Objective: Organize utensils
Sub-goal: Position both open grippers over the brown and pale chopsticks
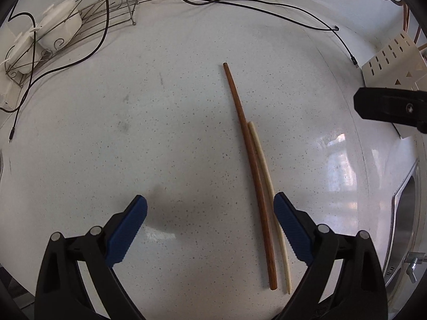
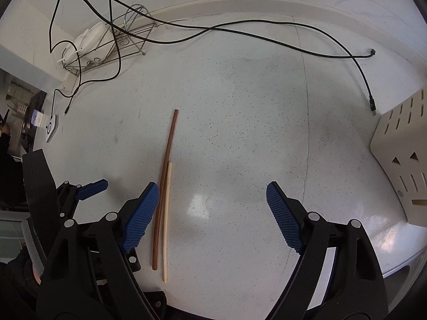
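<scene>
A long brown chopstick (image 1: 250,160) and a shorter cream chopstick (image 1: 267,184) lie side by side on the white speckled counter (image 1: 160,133). My left gripper (image 1: 210,229) is open and empty; the chopsticks lie just inside its right finger. In the right wrist view the brown chopstick (image 2: 164,184) and cream chopstick (image 2: 167,213) lie just right of the left finger. My right gripper (image 2: 210,216) is open and empty. A cream perforated utensil holder (image 2: 400,165) stands at the right; it also shows in the left wrist view (image 1: 392,61).
A wire dish rack (image 1: 66,29) with white bowls stands at the back left. Black cables (image 2: 240,34) trail across the back of the counter. A steel sink (image 1: 405,213) is at the right edge. The left gripper's finger (image 2: 90,186) shows at the left.
</scene>
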Demonstrator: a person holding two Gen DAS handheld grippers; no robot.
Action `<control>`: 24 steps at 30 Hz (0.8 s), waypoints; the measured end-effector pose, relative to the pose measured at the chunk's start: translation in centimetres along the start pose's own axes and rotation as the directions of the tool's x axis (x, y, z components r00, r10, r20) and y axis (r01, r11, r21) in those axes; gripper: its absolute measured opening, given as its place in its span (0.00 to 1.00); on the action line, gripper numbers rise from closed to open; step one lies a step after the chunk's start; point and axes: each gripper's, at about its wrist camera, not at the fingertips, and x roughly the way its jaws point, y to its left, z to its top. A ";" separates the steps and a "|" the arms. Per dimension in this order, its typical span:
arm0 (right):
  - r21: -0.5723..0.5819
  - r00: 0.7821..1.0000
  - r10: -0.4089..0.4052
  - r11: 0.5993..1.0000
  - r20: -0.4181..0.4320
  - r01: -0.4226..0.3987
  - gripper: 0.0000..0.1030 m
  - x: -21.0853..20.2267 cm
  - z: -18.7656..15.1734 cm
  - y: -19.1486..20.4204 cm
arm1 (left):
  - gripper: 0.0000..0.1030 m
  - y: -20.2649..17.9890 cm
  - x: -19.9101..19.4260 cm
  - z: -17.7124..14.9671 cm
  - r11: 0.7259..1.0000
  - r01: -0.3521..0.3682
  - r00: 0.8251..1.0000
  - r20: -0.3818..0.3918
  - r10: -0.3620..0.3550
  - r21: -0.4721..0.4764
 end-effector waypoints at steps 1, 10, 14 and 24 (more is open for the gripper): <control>0.000 1.000 -0.003 1.000 0.003 0.003 0.76 -0.2 0.0 -0.2 | 0.91 -0.1 0.2 0.1 1.000 -0.008 1.000 -0.005 0.008 0.003; 0.024 1.000 -0.005 1.000 0.021 0.004 0.76 -1.3 -0.3 -1.7 | 0.91 -0.9 1.6 0.6 0.999 -0.050 0.998 -0.029 0.050 0.021; 0.029 1.000 -0.009 1.000 0.025 0.008 0.76 -1.4 -0.4 -1.8 | 0.91 -1.1 2.2 0.8 0.998 -0.055 0.998 -0.032 0.055 0.011; 0.038 1.000 -0.004 0.999 0.015 0.003 0.76 -1.1 -1.3 -1.6 | 0.85 0.1 2.3 1.1 0.998 -0.062 0.997 -0.055 0.061 -0.029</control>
